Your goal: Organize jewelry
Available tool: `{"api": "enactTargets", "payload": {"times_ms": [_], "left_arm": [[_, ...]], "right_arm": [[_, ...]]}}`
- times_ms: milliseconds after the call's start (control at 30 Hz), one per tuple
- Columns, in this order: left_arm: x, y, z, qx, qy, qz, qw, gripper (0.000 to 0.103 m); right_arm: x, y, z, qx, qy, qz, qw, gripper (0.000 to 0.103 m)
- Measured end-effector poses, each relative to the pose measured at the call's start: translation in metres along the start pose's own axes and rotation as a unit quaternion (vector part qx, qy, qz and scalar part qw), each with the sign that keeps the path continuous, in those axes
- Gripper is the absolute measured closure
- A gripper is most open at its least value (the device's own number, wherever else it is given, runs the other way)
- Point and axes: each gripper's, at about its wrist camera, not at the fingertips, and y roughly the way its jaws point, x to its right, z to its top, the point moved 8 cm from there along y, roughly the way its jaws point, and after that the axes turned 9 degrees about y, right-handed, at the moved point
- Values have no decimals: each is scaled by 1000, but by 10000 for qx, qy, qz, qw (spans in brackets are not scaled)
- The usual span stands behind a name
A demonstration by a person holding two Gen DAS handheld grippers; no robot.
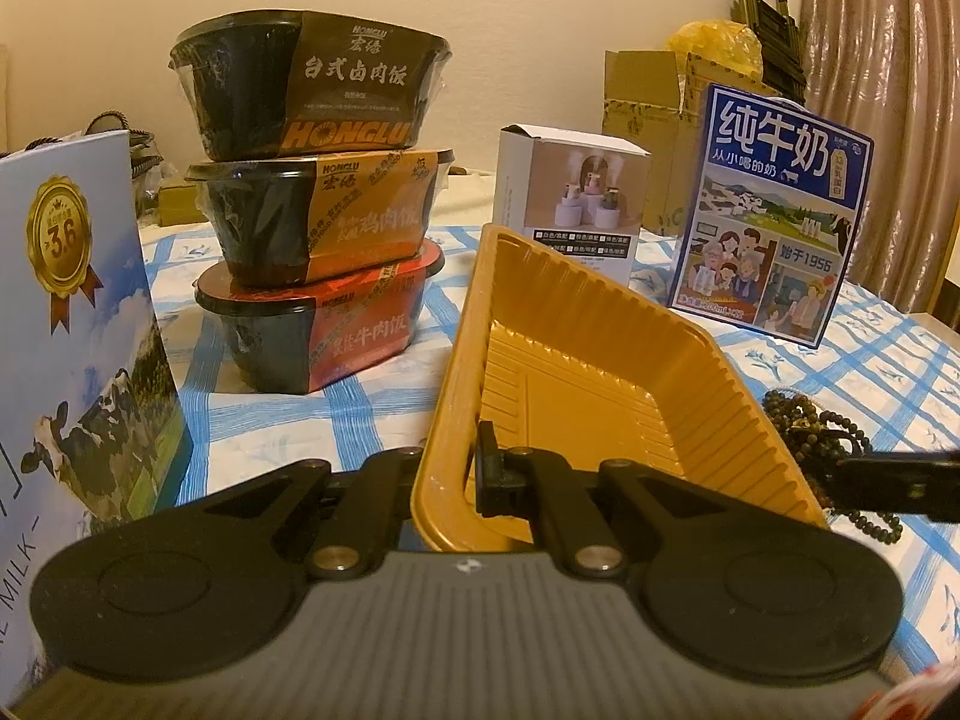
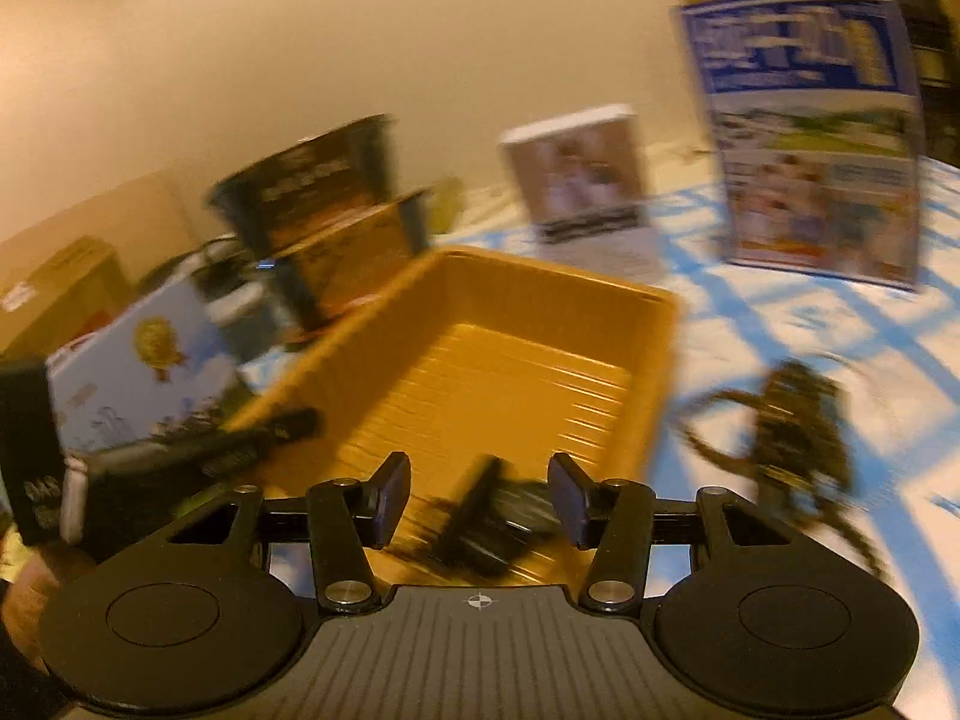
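Observation:
A ribbed yellow plastic tray (image 1: 576, 360) lies on the checked tablecloth; it is empty inside. My left gripper (image 1: 447, 480) is shut on the tray's near left rim and tilts it. A pile of dark beaded jewelry (image 1: 822, 426) lies on the cloth to the right of the tray. My right gripper (image 2: 477, 504) is open above the near end of the tray (image 2: 510, 360), holding nothing; its view is motion-blurred. The beads (image 2: 792, 432) sit to its right. The right gripper's finger (image 1: 894, 480) also reaches in at the right edge of the left wrist view, by the beads.
Three stacked HONGLU rice bowls (image 1: 312, 204) stand behind the tray on the left. A milk carton box (image 1: 78, 324) is at the near left, a small white box (image 1: 570, 192) and a blue milk box (image 1: 774, 216) at the back, and cardboard boxes (image 1: 648, 96) behind.

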Motion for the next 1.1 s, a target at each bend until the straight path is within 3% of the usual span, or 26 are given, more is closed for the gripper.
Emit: {"api": "enactTargets", "payload": {"times_ms": [300,733,1100], "left_arm": [[0,0,0,4,33,22,10000,98],[1,0,2,3,111,44,9999,98],[2,-1,2,2,99,41,9999,98]], "right_arm": [[78,-26,-15,7,299,-1133,9931,52],[79,0,-27,-175,-142,-1295,9913,54],[79,35,-19,-109,-269,-1636,9861,71]]}}
